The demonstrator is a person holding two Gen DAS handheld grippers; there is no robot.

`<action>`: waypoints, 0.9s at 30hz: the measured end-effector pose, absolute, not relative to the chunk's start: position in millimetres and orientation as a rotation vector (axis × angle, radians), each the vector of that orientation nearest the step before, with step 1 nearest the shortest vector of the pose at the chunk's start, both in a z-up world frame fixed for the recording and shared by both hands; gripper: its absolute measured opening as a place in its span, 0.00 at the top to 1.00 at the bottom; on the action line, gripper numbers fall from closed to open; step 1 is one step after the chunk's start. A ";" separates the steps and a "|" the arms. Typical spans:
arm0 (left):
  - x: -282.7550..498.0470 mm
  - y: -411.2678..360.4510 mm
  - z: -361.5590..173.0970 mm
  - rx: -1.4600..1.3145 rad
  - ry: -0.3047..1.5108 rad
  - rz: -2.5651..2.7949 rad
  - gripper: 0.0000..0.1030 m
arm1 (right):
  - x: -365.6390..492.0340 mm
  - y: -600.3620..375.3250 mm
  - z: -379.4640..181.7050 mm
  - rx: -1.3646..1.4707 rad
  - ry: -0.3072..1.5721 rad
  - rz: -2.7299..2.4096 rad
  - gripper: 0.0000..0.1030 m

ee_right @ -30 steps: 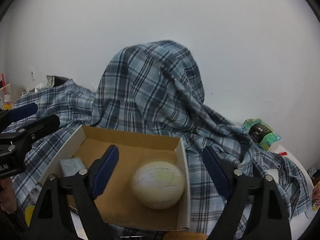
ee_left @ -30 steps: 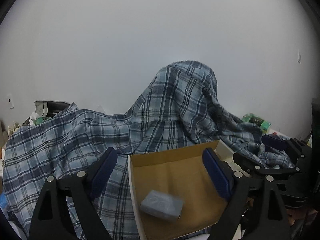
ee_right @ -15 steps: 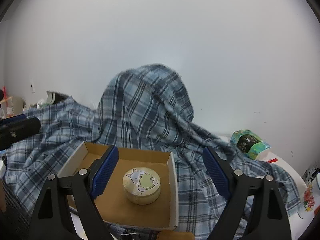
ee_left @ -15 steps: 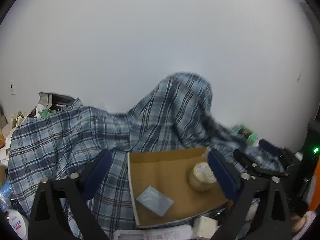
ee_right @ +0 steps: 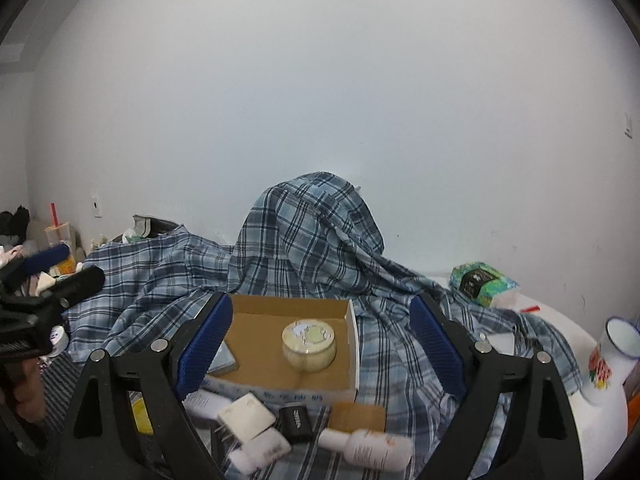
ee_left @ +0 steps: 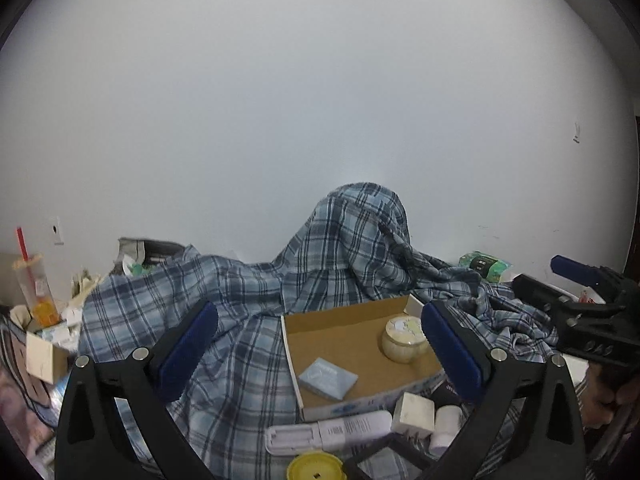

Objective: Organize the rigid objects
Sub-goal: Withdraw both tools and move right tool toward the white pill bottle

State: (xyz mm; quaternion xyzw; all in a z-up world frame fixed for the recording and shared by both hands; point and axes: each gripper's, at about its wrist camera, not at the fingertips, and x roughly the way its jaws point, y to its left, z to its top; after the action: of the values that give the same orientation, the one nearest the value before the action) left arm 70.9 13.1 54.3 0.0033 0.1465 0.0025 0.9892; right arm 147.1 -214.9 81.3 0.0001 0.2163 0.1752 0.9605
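A shallow cardboard box (ee_left: 292, 356) (ee_right: 352, 344) lies on a blue plaid shirt. Inside it sit a round cream tin (ee_left: 403, 339) (ee_right: 309, 345) and a flat pale-blue packet (ee_left: 328, 378) (ee_right: 223, 356). In front of the box lie a white charger block (ee_left: 413, 413) (ee_right: 245, 415), a white tube (ee_left: 332, 431), a black adapter (ee_right: 296, 419), a white bottle (ee_right: 372, 446) and a yellow lid (ee_left: 316, 467). My left gripper (ee_left: 320, 354) is open and empty, above and in front of the box. My right gripper (ee_right: 320, 342) is open and empty, above the box.
The plaid shirt (ee_left: 240, 296) (ee_right: 312, 236) drapes over a tall hump against the white wall. A green packet (ee_right: 482, 282) and a floral enamel mug (ee_right: 610, 360) stand at right. A drink cup with a red straw (ee_left: 34, 284) and clutter sit at left.
Both grippers have pulled up and back from the box. The right gripper has left the round tin in the box. Loose items in front of the box have come into view.
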 end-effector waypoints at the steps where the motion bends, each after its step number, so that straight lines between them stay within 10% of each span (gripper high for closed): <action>1: 69.0 13.7 49.9 0.001 0.293 0.003 0.00 | 144.3 -216.9 78.8 0.000 0.438 0.349 0.13; 27: 73.8 16.3 -18.7 0.012 0.350 -0.027 0.00 | 152.8 -224.0 19.6 -0.068 0.541 0.360 0.13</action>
State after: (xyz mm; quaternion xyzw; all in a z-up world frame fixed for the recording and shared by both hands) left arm 73.8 16.3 -18.7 0.0060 0.1739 -0.0132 0.9847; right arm 152.8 -224.0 19.6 -0.0332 0.2655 0.1767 0.9472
